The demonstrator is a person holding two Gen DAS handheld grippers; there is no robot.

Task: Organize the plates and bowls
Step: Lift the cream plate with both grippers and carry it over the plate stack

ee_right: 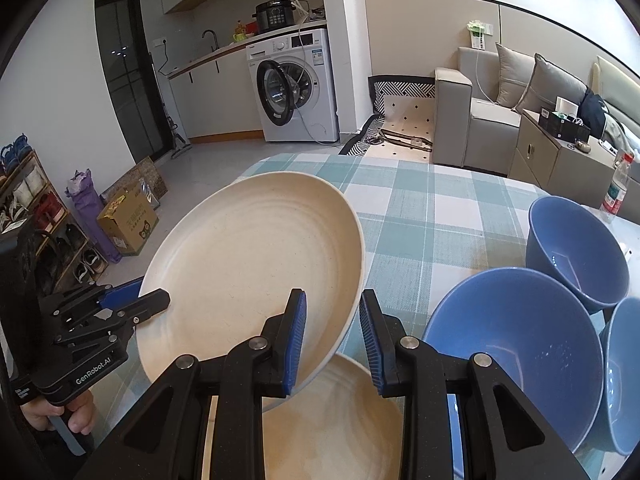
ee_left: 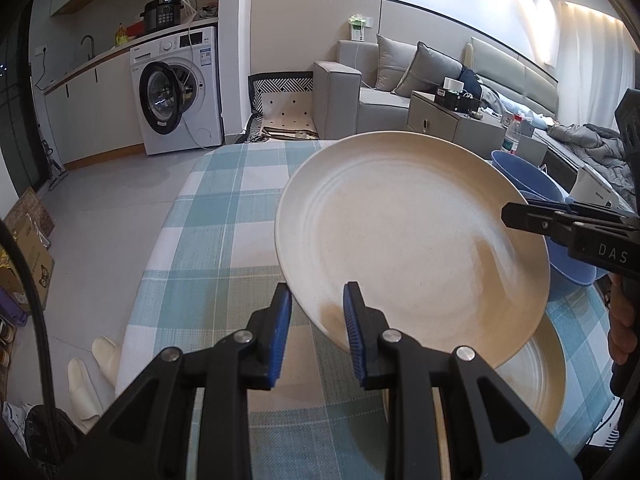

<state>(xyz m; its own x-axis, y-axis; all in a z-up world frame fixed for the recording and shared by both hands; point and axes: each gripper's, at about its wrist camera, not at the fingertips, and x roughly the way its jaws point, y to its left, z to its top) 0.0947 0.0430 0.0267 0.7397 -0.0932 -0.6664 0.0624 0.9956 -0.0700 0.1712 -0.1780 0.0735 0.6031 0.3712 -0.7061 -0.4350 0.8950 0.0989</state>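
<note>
You have the round cream plate (ee_left: 412, 236) lifted and tilted above the checked tabletop (ee_left: 224, 216), your left claw (ee_left: 316, 334) clamped on its near rim and your right claw (ee_right: 332, 340) clamped on the opposite rim, so two grips share its weight. It hangs just over a second cream plate (ee_right: 344, 420) lying near the tabletop's front edge, which suggests you mean to stack them. The three blue plastic bowls (ee_right: 516, 356) stand grouped toward the right edge, clear of the plates.

1. My left hand-held gripper (ee_left: 316, 332) and right hand-held gripper (ee_right: 332, 340) hold a plate (ee_right: 256, 272) tilted above the tabletop (ee_right: 420, 208).
2. A second plate (ee_right: 344, 420) lies under it.
3. Three bowls (ee_right: 516, 340) sit to the right.
4. Behind stands a washer (ee_right: 296, 84).
</note>
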